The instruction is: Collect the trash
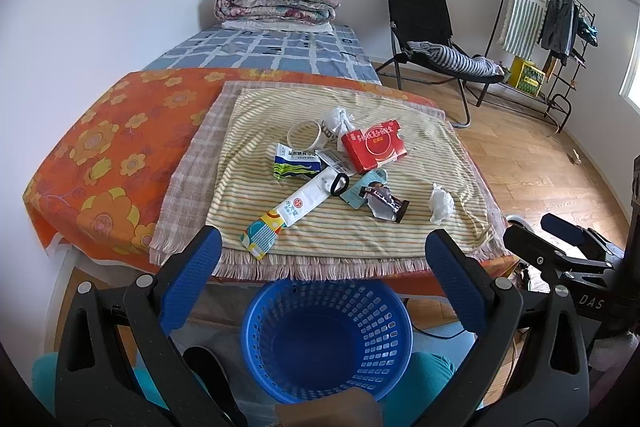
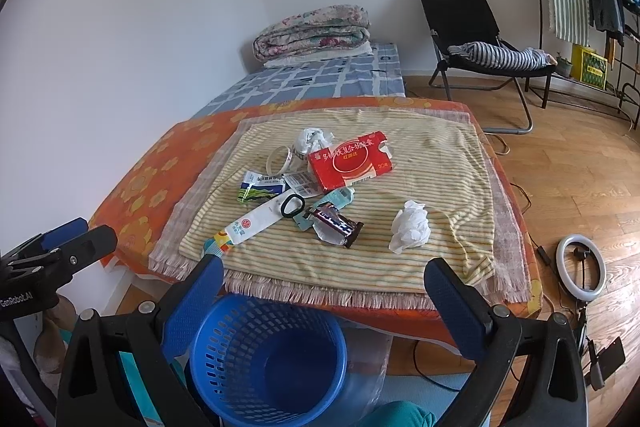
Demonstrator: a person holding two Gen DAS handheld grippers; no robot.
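Two claws are held spread and empty above the near edge of the surface (image 1: 100, 147), the left claw (image 1: 324, 263) and the right claw (image 2: 324, 291) side by side, so that nothing is pinched yet. Below them, on the floor just in front of the surface, a blue basket (image 1: 256, 331) is stood with its mouth upward; it appears empty, and it seems to be placed there so that trash can be dropped straight down from the edge.

The trash is gathered on a striped cloth (image 1: 256, 131) near the middle: a red box (image 1: 374, 146), a long white carton (image 1: 298, 207) lying toward the left claw, a dark wrapper (image 1: 386, 205), a crumpled tissue (image 1: 441, 203) lying apart toward the right, a second paper wad (image 1: 338, 117) at the back, a roll of tape (image 1: 304, 134) and a small green-and-white packet (image 1: 297, 165). A small black ring (image 1: 339, 184) rests on the carton.

By this judgement, collection has not begun. The carton seems nearest for the left claw, the tissue for the right.
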